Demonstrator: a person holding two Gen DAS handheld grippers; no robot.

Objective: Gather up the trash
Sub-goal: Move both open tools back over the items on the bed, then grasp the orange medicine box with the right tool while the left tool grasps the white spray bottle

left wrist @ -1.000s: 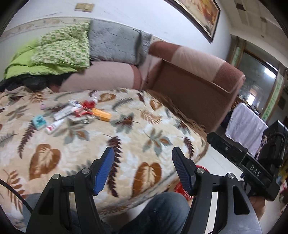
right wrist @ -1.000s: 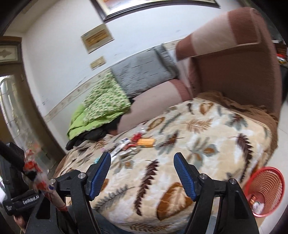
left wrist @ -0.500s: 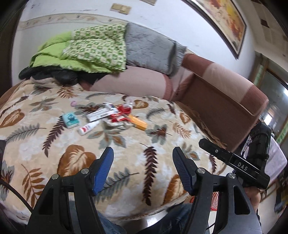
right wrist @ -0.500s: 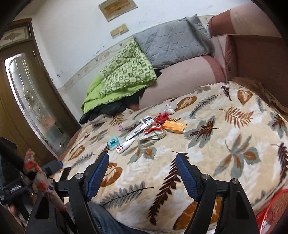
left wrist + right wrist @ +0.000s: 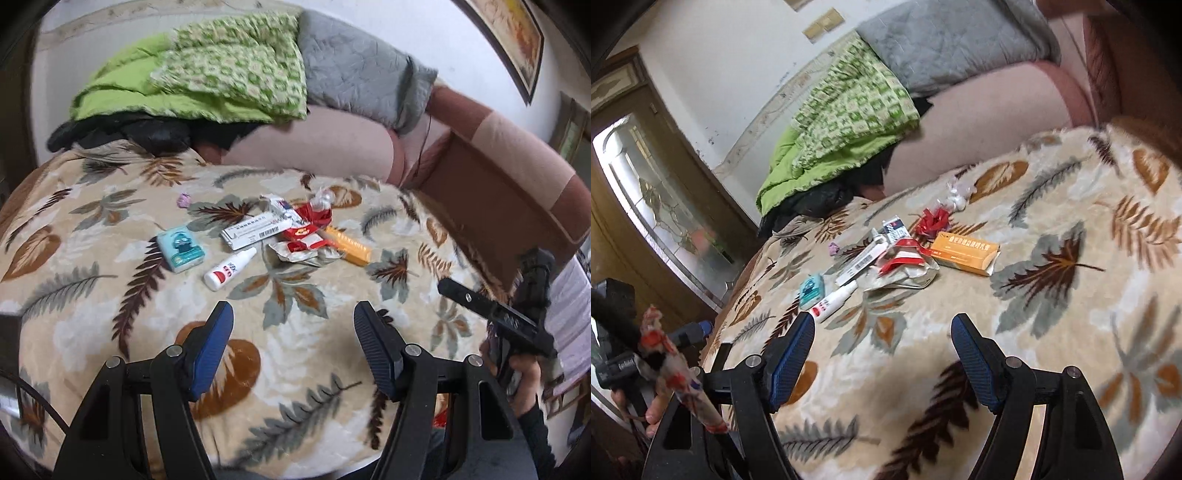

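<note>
On the leaf-patterned beige blanket (image 5: 110, 295) the litter lies clustered ahead, so the empty, wide-spread left gripper (image 5: 293, 349) and right gripper (image 5: 882, 356) should lower onto the nearest small white red-labelled bottle (image 5: 229, 268), likely straddling its width.

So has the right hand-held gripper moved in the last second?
Yes. The right hand-held gripper has come closer to the flat orange cardboard box, which now looks larger and nearer its open jaws.
</note>
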